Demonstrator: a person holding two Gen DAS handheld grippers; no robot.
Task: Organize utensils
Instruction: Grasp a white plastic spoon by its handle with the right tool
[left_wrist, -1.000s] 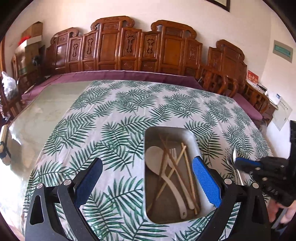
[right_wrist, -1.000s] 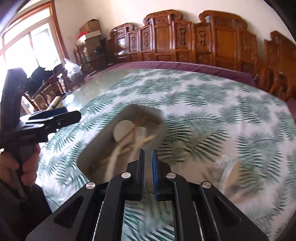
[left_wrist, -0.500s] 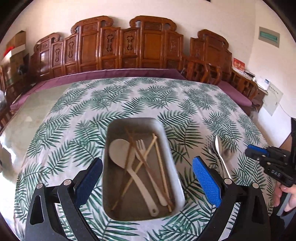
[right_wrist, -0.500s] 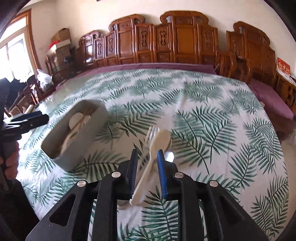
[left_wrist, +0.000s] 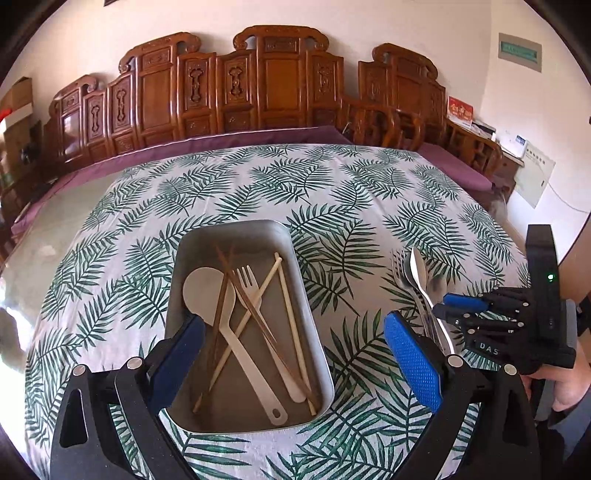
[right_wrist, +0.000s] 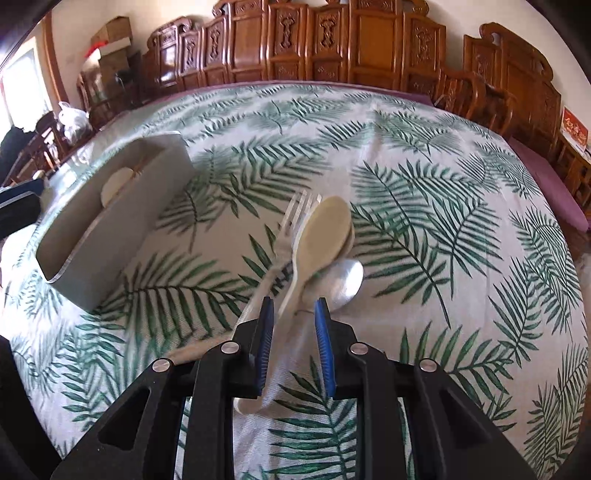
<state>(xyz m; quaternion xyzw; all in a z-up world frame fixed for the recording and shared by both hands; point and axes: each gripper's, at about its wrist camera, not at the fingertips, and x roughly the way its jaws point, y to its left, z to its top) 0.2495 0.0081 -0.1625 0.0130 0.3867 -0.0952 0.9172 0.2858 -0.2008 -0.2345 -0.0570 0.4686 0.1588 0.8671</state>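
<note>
A grey tray on the leaf-print cloth holds a cream spoon, a cream fork and several chopsticks. My left gripper hangs open and wide over the tray's near end, holding nothing. To the right of the tray lies a small pile: a pale spoon on top, a metal fork and a metal spoon. My right gripper is low over this pile, narrowly open, with the pale spoon's handle between its blue pads and a gap showing. The right gripper also shows from the side in the left wrist view.
The tray stands left of the pile in the right wrist view. Carved wooden chairs line the table's far side. A person's hand holds the right gripper at the table's right edge. Bare glass tabletop lies left of the cloth.
My right gripper moved from over the tray down to the pile on the right, and its jaws parted around the spoon handle. The left gripper shifted so that the tray sits between its fingers.
</note>
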